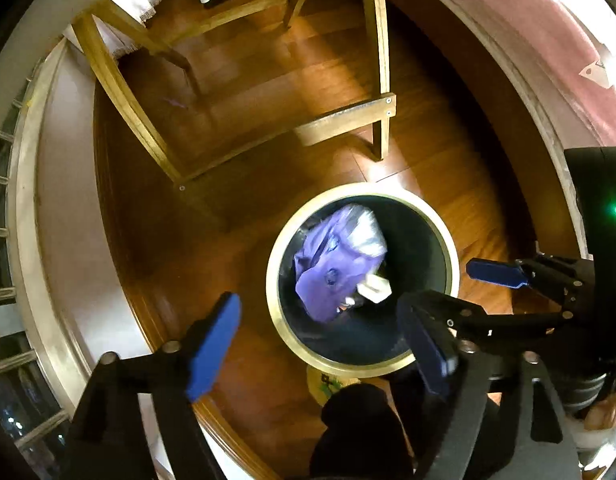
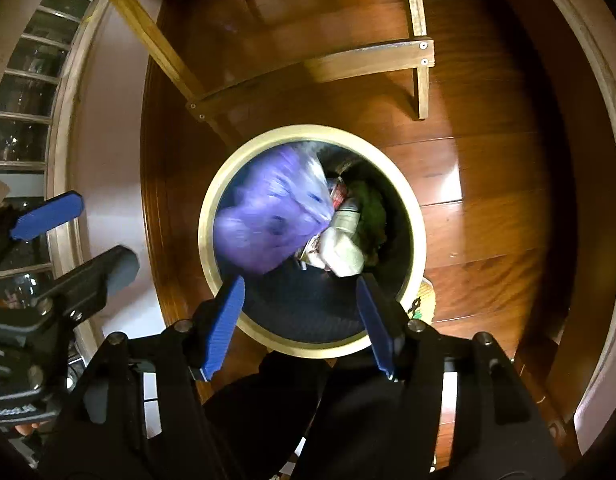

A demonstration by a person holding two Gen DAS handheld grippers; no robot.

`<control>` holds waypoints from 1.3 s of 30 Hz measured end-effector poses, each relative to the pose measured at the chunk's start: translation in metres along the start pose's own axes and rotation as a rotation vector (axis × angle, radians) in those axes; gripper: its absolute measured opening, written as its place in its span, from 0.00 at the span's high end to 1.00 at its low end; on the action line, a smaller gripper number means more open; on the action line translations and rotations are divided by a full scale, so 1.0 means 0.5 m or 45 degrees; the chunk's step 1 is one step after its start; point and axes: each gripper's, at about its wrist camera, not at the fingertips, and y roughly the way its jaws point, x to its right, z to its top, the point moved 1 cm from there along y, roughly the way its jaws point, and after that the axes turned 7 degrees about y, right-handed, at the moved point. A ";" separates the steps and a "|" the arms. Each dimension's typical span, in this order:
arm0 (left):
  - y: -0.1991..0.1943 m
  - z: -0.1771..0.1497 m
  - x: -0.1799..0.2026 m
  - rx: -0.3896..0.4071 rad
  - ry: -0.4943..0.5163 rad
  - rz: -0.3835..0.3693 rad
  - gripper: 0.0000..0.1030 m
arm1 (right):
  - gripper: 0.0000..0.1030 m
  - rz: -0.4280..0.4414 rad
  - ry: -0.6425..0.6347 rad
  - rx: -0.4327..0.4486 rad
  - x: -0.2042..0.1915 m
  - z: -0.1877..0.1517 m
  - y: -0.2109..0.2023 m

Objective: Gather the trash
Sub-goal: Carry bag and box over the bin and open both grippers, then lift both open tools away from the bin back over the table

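Nearest to us, at the bottom of the left wrist view, the left gripper (image 1: 328,344) has its blue pads (image 1: 213,346) spread wide with nothing between them. At the bottom of the right wrist view the right gripper (image 2: 299,320) also stands parted, its blue pads (image 2: 223,328) touching nothing. Each tool shows in the other's picture: the right one at the right edge of the left view, the left one at the left edge of the right view.

Just past the fingertips we look down into a round bin (image 2: 205,216) with a pale rim and a dark inside, standing on the wooden floor (image 2: 488,220). It sits below centre in the left view and at centre in the right view. Inside it lies the purple bag (image 2: 267,220), blurred, on the left half of the opening, free of both tools. Beside the bag, to its right, we see other trash (image 2: 344,240): pale crumpled pieces and something green.

Farther off, in the upper part of both views, a light wooden frame (image 1: 344,118) of legs and rails stands on the floor. Glass panes (image 2: 27,80) fill the far left.
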 end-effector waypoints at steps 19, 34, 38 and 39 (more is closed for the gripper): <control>-0.414 -0.037 0.014 0.145 0.029 0.026 0.18 | 0.46 0.028 0.008 0.190 -0.085 -0.066 -0.397; -0.870 0.026 0.029 0.361 0.130 0.171 0.18 | 0.46 -0.049 -0.315 0.574 -0.236 -0.076 -0.914; -0.960 0.063 0.017 0.452 0.110 0.200 0.18 | 0.46 -0.062 -0.368 0.693 -0.264 -0.057 -1.028; -0.977 0.071 0.013 0.473 0.101 0.207 0.18 | 0.46 -0.060 -0.380 0.713 -0.272 -0.052 -1.051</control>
